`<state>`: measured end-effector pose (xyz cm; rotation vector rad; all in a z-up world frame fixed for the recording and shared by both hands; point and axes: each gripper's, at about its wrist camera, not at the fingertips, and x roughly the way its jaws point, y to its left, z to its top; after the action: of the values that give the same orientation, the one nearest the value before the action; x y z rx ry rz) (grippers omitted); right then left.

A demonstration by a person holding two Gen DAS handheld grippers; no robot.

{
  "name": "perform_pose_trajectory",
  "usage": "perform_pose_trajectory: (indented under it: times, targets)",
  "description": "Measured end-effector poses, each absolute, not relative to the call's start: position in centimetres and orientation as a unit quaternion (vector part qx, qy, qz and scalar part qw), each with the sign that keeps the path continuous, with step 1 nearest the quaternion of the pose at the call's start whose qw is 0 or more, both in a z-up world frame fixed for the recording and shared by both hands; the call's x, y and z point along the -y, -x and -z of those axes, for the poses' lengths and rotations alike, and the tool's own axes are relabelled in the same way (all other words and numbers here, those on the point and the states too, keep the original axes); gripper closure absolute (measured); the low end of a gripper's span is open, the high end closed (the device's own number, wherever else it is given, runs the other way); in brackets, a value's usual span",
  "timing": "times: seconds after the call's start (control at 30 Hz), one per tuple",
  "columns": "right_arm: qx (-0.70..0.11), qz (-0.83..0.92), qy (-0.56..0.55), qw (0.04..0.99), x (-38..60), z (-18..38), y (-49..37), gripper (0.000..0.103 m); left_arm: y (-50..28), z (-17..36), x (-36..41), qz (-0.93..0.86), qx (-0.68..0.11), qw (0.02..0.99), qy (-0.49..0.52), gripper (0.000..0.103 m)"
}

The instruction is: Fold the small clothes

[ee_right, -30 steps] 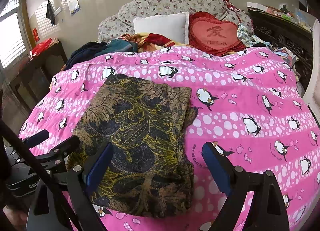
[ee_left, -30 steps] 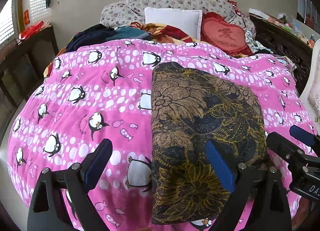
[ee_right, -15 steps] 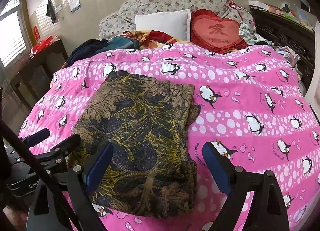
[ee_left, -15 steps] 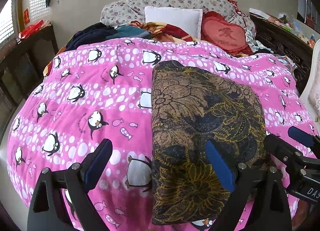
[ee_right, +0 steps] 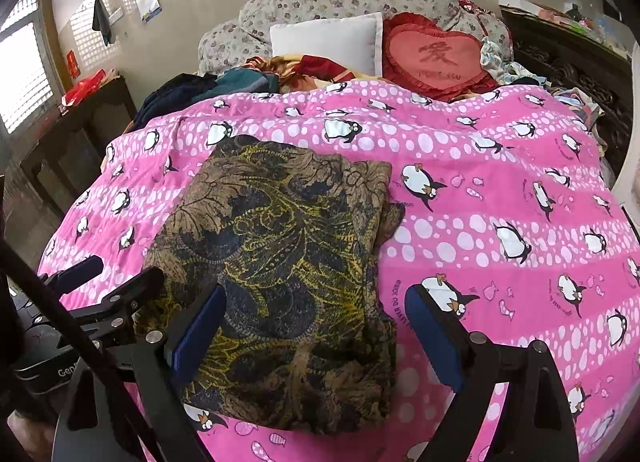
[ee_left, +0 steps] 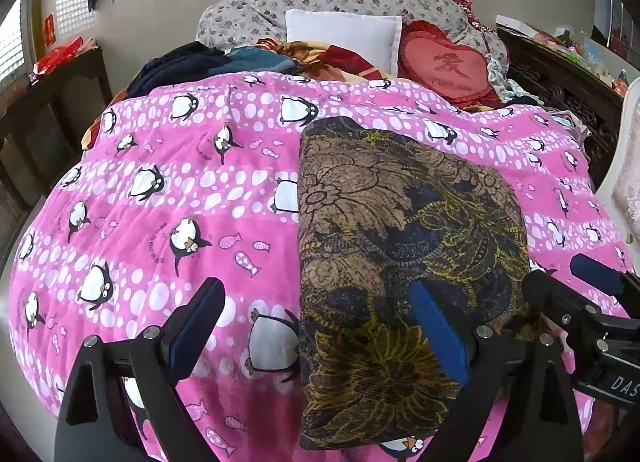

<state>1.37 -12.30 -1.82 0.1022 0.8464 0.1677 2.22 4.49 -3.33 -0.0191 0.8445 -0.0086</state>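
Observation:
A brown, black and yellow floral garment [ee_left: 400, 254] lies folded into a long rectangle on the pink penguin quilt [ee_left: 180, 189]. It also shows in the right wrist view [ee_right: 280, 274]. My left gripper [ee_left: 316, 330] is open and empty, hovering over the garment's near left edge. My right gripper [ee_right: 316, 326] is open and empty, over the garment's near right part. The right gripper shows at the right edge of the left wrist view [ee_left: 576, 286]. The left gripper shows at the left edge of the right wrist view [ee_right: 108, 278].
At the head of the bed lie a white pillow [ee_left: 344, 37], a red heart cushion [ee_left: 448, 65] and a heap of dark and coloured clothes [ee_left: 224, 61]. A dark wooden cabinet [ee_left: 60, 101] stands left; a carved dark bedside unit [ee_left: 560, 85] stands right.
Both grippers have drifted slightly back and up from the garment. The garment stays still and both grippers stay open.

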Motion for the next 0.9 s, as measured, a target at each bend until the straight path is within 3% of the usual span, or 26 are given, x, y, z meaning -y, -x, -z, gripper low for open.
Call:
perform_pose_trajectory:
  times: [0.6,0.9]
  targets:
    - [-0.399,-0.017,-0.069,0.914,19.5,-0.4,-2.8,0.009,-4.2,3.3,-8.1,-0.036,-0.411,0.911,0.030,0.009]
    - [-0.420,-0.033,-0.093,0.902,19.3,1.0,-3.5,0.009,-4.8,3.1,-8.0,-0.032,-0.410,0.911,0.028,0.009]
